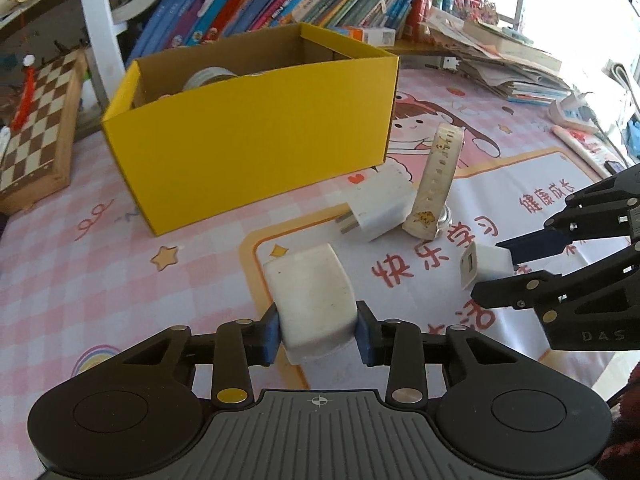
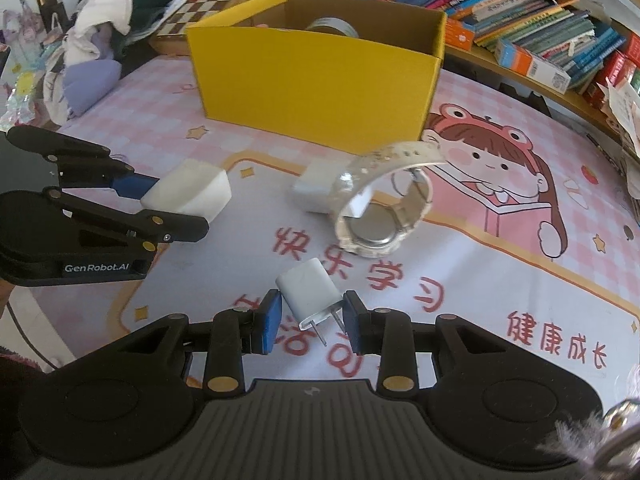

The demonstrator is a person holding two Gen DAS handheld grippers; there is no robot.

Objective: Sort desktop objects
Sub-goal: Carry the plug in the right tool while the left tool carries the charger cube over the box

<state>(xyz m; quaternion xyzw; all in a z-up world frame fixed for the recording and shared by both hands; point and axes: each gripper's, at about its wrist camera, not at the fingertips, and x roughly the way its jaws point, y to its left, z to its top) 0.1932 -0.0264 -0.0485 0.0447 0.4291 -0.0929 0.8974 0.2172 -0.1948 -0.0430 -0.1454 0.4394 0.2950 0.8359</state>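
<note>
The left tool [image 1: 317, 332] is clenched on a rounded white block [image 1: 310, 300], gripped between the blue pads [image 1: 271, 334] at the lower centre of the left wrist frame. In the right wrist view the same block [image 2: 188, 194] is seen at the middle left, apparently lifted just off the desk [image 2: 500, 280], though the fisheye makes that hard to judge. The right tool [image 2: 308, 322] is closed on a small white charger [image 2: 308, 294], its metal prongs pointed back toward the camera, low in the frame's centre. Further out, a white plug adapter [image 1: 378, 204] and a worn white watch [image 2: 376, 208] are lying side by side on the cartoon mat [image 1: 80, 272]. Behind them, in the upper centre, a yellow cardboard box [image 1: 256, 140] is standing open with a tape roll [image 1: 208, 77] inside.
</note>
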